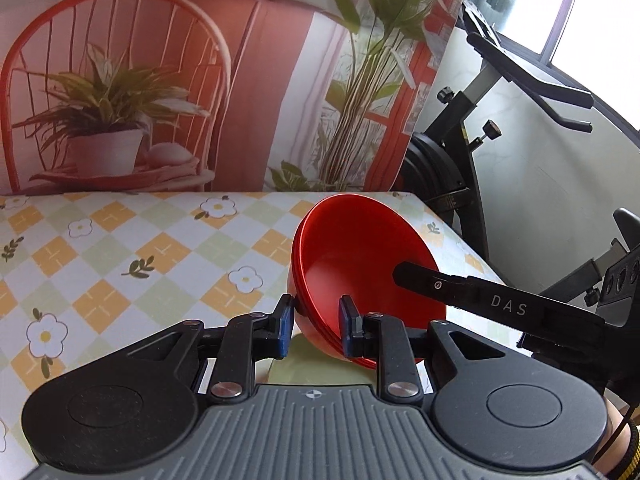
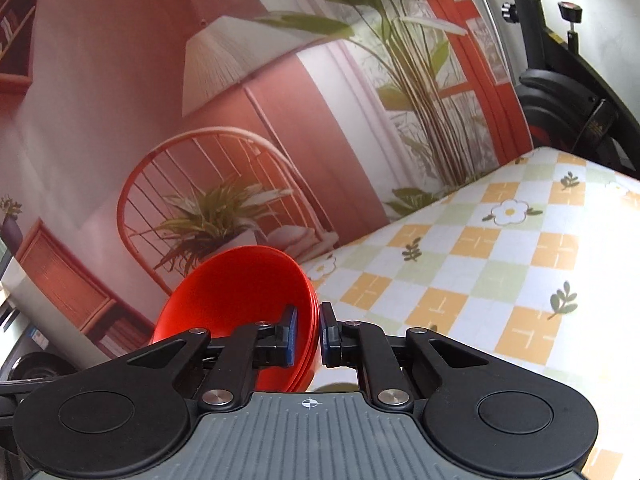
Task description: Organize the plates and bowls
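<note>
Left wrist view first: the left gripper has its blue pads pinched on the rim of a stack of red bowls, one pad outside the wall and one inside. The stack looks like three or four nested bowls, tipped up on edge and lifted off the checked tablecloth. The right gripper comes in from the right side, one dark finger lying across the bowl's inside.

From the right wrist cam, the right gripper is also closed narrow on the rim of the same red bowls, which sit left of and just beyond its fingers, mouth turned toward the left. So both grippers are clamped on opposite sides of one stack, held near the table's right end.

If I were doing it, I'd level the stack before lowering it, since nested bowls tilted like this could slide apart. Keep both grips firm and move them together so the rim doesn't twist. Set the base flat on the cloth, then let go one side at a time.

No plates show up in either view.
</note>
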Action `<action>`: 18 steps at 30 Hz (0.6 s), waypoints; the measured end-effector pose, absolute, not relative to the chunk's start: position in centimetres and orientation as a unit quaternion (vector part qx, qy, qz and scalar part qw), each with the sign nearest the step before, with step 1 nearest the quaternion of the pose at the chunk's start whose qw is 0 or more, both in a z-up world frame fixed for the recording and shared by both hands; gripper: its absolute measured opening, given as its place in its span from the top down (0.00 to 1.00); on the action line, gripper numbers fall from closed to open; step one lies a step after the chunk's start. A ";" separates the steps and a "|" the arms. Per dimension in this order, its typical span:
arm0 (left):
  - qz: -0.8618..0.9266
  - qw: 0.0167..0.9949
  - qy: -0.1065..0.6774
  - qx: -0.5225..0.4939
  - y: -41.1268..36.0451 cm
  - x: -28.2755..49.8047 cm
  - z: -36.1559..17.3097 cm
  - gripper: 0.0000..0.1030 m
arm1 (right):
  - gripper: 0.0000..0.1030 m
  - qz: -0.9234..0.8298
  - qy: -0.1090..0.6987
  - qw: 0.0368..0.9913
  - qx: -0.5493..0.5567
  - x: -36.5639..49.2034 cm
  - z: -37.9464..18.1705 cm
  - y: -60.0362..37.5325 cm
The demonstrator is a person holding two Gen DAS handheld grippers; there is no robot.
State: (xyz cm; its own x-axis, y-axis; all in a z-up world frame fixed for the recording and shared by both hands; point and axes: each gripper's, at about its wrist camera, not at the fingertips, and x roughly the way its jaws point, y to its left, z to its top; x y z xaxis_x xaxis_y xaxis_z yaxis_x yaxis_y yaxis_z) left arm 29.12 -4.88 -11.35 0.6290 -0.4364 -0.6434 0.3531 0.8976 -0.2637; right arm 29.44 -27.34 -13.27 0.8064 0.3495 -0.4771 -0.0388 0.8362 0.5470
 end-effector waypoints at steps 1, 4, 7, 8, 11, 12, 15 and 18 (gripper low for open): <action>-0.220 0.898 0.376 -0.060 -4.7 29.2 -11.7 0.76 | 0.89 0.105 0.297 0.911 0.264 29.3 -13.6 -27.1; -0.222 0.891 0.390 -0.071 -4.3 29.5 -13.2 0.76 | 0.89 0.100 0.311 0.910 0.256 29.1 -14.5 -26.7; -0.225 0.884 0.400 -0.082 -4.1 29.4 -14.4 0.76 | 0.89 0.093 0.321 0.908 0.253 29.0 -15.1 -26.8; -0.227 0.883 0.403 -0.084 -4.2 29.4 -14.8 0.76 | 0.89 0.091 0.324 0.907 0.252 28.9 -15.3 -26.8; -0.231 0.876 0.415 -0.082 -4.5 29.4 -15.9 0.76 | 0.89 0.084 0.335 0.904 0.254 28.7 -16.1 -27.1; -0.232 0.874 0.419 -0.083 -4.5 29.5 -16.2 0.76 | 0.89 0.082 0.339 0.902 0.256 28.6 -16.4 -27.3; -0.233 0.866 0.434 -0.086 -4.6 29.5 -17.5 0.76 | 0.89 0.077 0.351 0.895 0.263 28.5 -17.3 -27.5; -0.233 0.858 0.447 -0.094 -4.6 29.4 -18.5 0.76 | 0.89 0.074 0.361 0.892 0.261 28.3 -17.9 -27.6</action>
State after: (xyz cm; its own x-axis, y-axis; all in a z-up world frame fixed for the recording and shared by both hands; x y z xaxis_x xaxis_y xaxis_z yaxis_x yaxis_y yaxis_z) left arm 29.43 -4.56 -18.47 0.4908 -0.4843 -0.7243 0.3161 0.8736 -0.3700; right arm 28.30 -27.56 -17.87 0.7289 0.3196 -0.6054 0.0569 0.8530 0.5188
